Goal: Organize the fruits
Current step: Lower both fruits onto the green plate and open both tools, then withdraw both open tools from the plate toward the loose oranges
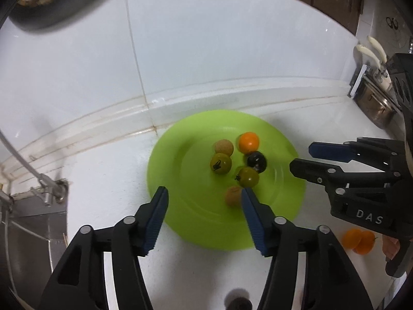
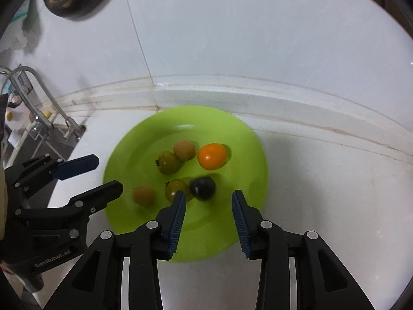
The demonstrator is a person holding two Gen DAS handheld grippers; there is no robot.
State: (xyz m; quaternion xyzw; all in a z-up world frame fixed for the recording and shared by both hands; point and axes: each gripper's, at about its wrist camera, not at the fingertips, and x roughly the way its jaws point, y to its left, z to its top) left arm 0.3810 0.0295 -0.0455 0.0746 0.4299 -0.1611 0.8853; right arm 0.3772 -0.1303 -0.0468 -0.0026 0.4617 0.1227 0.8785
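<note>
A lime-green plate sits on a white countertop, its far rim close to the tiled wall. Six small fruits lie loose near its centre: an orange fruit, a dark purple one, two olive-green tomatoes and two tan, rough-skinned fruits.

The left gripper hovers over the plate's near edge, jaws spread wide and holding nothing. The right gripper hangs beside it, also released and empty, its fingers over the near part of the plate.

Most of the sorting looks done — six fruits are gathered on the plate. At least two orange fruits lie off the plate on the counter, at the lower right of the left wrist view, partly hidden by the right gripper, so I judge some gathering remains.

For room: the counter to the right of the plate is bare and open in the right wrist view. At the left of that frame the counter ends at a steel sink with a faucet — an edge to avoid. A knife rack stands at the right edge of the left wrist view.
</note>
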